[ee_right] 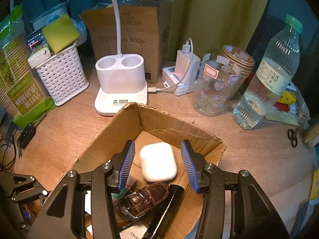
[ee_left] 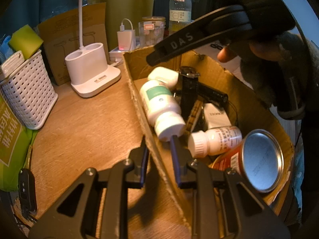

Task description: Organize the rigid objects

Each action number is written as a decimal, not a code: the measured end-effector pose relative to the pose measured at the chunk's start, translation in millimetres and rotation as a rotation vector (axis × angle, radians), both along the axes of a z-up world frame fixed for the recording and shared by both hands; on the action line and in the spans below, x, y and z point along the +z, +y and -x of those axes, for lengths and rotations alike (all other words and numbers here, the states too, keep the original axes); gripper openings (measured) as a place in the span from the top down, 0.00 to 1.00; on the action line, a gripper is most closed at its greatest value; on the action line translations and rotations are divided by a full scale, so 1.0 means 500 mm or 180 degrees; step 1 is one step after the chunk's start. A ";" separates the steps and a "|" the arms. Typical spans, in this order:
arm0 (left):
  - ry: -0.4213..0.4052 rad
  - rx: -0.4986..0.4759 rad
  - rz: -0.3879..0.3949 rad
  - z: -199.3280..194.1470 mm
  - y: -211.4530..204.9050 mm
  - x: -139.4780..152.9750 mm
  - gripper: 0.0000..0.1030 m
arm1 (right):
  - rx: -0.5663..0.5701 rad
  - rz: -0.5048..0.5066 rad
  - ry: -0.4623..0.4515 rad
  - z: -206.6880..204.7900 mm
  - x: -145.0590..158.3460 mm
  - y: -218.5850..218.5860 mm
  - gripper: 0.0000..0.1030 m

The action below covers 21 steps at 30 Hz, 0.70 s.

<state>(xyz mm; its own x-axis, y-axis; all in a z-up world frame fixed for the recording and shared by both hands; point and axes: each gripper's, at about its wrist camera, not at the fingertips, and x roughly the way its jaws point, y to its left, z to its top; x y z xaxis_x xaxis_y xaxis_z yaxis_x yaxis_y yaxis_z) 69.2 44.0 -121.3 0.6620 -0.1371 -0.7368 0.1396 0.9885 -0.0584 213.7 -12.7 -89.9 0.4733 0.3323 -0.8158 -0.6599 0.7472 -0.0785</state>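
Two grippers work at the cardboard box (ee_right: 159, 119); the left gripper (ee_left: 159, 149) has its jaws pinching the box's near wall, steadying it; the right gripper (ee_right: 157, 163) hangs over the box with jaws spread, the white earbud case (ee_right: 158, 161) lying between its pads but untouched. The case rests flat on the box floor near the far corner, beside a brown leather watch strap (ee_right: 143, 201); its long axis runs away from the camera, roughly in line with the fingers. It looks light, stiff and glossy, so probably slippery; taking it across the narrow sides at mid-length, pads square, seems safest.
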 end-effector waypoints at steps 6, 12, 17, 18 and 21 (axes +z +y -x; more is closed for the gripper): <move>0.0001 0.0000 0.0002 0.001 0.000 0.000 0.78 | -0.0038 -0.0045 -0.0040 0.009 0.005 -0.009 0.51; 0.0001 0.0000 0.0002 0.001 -0.001 0.000 0.78 | -0.0150 -0.0079 -0.0164 0.035 0.017 -0.042 0.51; -0.0003 0.0006 -0.0008 0.002 -0.002 0.001 0.78 | -0.0222 -0.0090 -0.0305 0.069 0.031 -0.077 0.51; -0.0006 0.0008 -0.0017 0.003 -0.004 0.001 0.78 | -0.0237 -0.0111 -0.0326 0.076 0.035 -0.085 0.51; -0.0003 0.0011 -0.0022 0.003 -0.006 0.000 0.78 | -0.0307 -0.0158 -0.0399 0.093 0.044 -0.110 0.50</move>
